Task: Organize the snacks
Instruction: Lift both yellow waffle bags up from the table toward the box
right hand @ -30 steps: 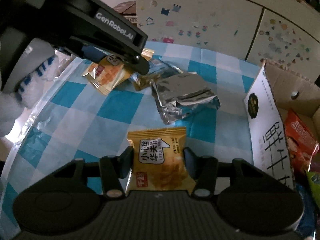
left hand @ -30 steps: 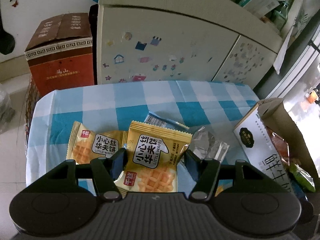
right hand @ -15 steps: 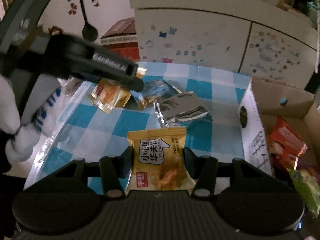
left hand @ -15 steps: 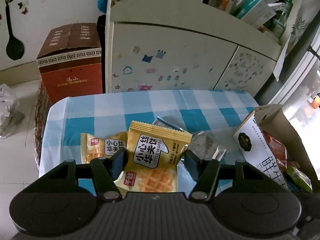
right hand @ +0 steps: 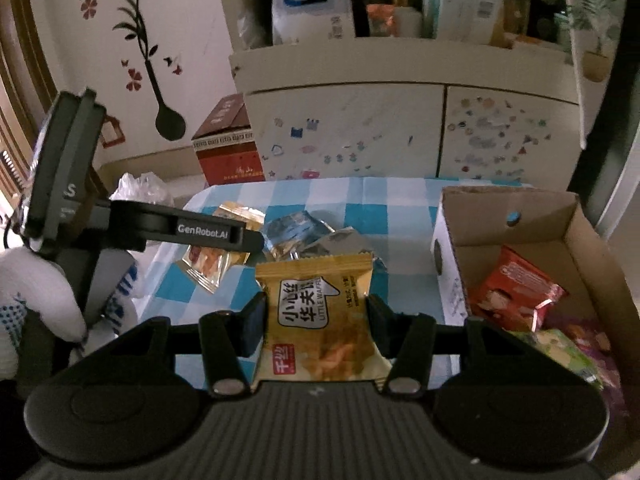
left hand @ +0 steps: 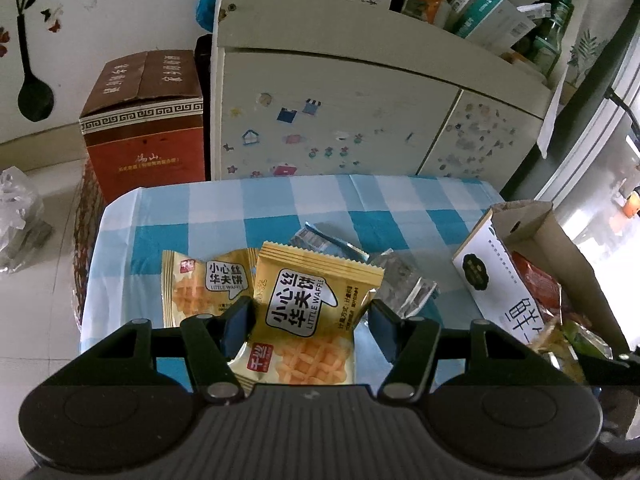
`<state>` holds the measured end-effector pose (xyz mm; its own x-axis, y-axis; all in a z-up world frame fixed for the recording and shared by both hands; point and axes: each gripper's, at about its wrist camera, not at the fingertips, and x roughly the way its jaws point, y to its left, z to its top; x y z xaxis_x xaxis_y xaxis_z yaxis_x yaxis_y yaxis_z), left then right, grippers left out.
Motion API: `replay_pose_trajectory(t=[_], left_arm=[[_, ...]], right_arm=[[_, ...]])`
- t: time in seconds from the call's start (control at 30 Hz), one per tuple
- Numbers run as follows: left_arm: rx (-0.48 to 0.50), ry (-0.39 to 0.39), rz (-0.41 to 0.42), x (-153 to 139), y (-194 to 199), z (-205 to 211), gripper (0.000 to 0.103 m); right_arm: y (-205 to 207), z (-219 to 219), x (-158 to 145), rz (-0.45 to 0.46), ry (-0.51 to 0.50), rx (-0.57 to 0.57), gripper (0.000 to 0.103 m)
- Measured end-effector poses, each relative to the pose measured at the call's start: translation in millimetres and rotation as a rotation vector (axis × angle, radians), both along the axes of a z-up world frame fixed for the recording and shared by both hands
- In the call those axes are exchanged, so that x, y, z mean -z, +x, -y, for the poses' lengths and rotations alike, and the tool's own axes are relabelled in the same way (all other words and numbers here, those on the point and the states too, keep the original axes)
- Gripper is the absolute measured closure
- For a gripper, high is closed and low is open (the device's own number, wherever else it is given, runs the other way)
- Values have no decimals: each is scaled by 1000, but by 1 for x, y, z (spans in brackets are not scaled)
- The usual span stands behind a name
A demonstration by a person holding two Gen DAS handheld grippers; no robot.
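Note:
My left gripper (left hand: 308,320) is shut on a yellow waffle packet (left hand: 308,316) and holds it above the blue checked table (left hand: 320,204). My right gripper (right hand: 316,320) is shut on another yellow waffle packet (right hand: 324,320), also lifted above the table. A third waffle packet (left hand: 204,288) lies on the table at the left, with silver and blue foil packets (left hand: 400,284) beside it. An open cardboard box (right hand: 540,248) with snacks inside stands at the table's right. The left gripper also shows in the right wrist view (right hand: 256,240), at the left over the packets.
A cream cabinet (left hand: 340,120) with stickers stands behind the table, with boxes and bottles on top. A red-brown carton (left hand: 144,128) sits on the floor at the back left. A crumpled plastic bag (left hand: 16,216) lies on the floor at the left.
Both grippers have risen and pulled back from the table with their packets. The table and box look smaller and lower in both views.

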<state>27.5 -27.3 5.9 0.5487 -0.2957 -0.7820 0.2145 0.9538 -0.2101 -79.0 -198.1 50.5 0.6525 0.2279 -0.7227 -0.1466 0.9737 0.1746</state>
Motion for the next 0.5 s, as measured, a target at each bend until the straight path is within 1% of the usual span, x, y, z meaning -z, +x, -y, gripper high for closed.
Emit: replay_pose_trajectory(t=[0.13, 0.27, 0.4, 0.5], left_arm=[[5, 7, 1, 0, -7, 2, 35], [0, 17, 0, -1, -12, 2, 35], [-16, 8, -3, -2, -14, 2, 35], [-21, 1, -2, -3, -15, 3, 35]], right_arm=[[-10, 6, -2, -1, 9, 19, 49], [-10, 9, -2, -8, 14, 35, 49], [-6, 13, 2, -21, 22, 55, 49], [-6, 16, 0, -12, 22, 68, 49]])
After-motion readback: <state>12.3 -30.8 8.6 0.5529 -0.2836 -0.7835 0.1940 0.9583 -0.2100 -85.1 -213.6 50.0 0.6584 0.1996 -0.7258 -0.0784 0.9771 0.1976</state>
